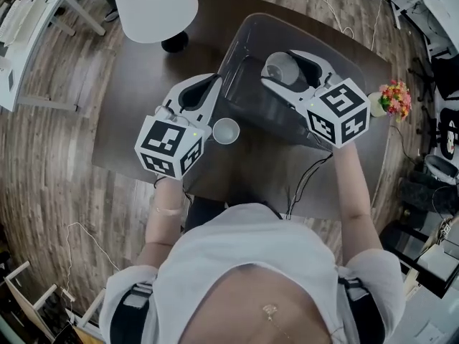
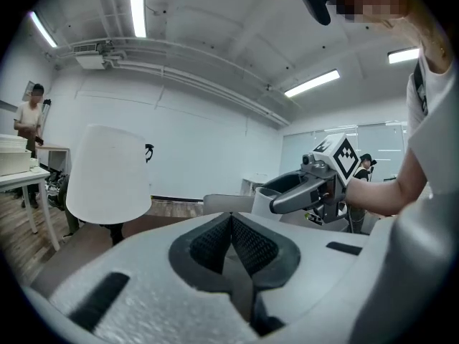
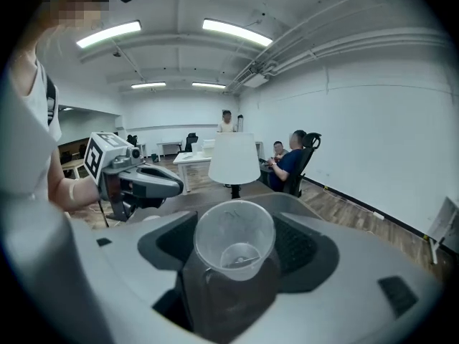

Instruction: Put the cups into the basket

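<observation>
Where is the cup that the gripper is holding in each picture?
Head view: upper middle, cup in the right gripper, over the basket.
Left gripper view: right of centre, cup at that gripper's tip.
Right gripper view: centre, cup between the jaws.
Shared landmark: the white lamp.

There are two clear plastic cups: one cup just upper right of centre and another cup at centre. One translucent basket, one desk, one white-shaded lamp at the top, and one flower bunch at the right. Two tongs: left tongs and right tongs.
</observation>
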